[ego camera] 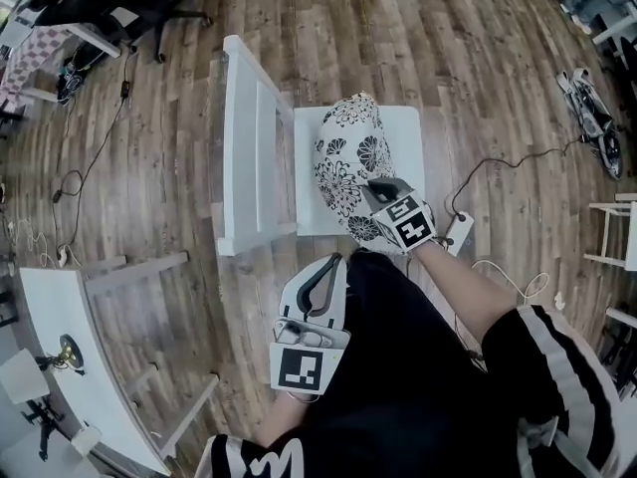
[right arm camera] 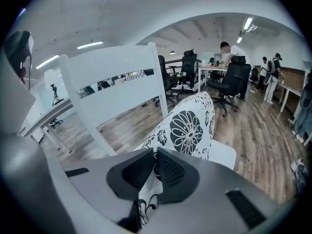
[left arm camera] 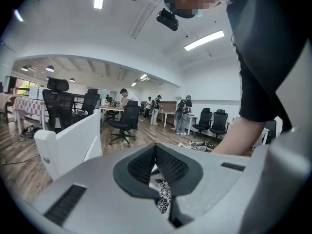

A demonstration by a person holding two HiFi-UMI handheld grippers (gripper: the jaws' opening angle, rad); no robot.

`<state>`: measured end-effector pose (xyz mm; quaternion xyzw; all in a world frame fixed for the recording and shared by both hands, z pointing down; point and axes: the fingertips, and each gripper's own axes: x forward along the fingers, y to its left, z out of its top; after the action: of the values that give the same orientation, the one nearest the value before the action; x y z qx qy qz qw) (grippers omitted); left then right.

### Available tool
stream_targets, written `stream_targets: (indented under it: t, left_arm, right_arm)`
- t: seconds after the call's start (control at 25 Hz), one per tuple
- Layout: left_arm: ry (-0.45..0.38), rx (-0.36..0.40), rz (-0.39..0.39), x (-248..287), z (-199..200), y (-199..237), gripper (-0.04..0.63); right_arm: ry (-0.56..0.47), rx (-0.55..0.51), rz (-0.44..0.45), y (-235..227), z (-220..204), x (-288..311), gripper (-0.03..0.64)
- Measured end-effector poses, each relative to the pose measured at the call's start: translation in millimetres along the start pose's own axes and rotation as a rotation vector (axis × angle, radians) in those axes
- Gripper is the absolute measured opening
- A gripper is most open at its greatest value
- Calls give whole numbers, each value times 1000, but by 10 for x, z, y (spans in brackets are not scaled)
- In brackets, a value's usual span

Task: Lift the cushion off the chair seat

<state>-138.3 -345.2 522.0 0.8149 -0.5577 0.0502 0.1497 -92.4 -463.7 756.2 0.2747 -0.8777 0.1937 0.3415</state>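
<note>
Left gripper (ego camera: pixel 335 260), low in the frame beside black clothing (ego camera: pixel 418 366), has its jaws closed on a bit of the floral cushion (ego camera: pixel 350 162). Right gripper (ego camera: pixel 377 186) pinches the cushion's near edge. It is raised, tilted, over the white chair (ego camera: pixel 257 147) seat at centre.

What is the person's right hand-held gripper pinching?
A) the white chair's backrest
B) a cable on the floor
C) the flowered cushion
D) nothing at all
C: the right hand-held gripper has its jaws closed on a fold of the flowered cushion, above the white chair seat.
</note>
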Motion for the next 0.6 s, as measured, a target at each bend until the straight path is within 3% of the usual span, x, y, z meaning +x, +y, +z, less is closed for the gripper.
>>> stream_targets:
  t: [0.6]
  left_arm:
    - [-139, 124, -43, -155, 579, -105, 5]
  right_arm:
    - [-284, -18, -87, 366, 659, -1048, 37]
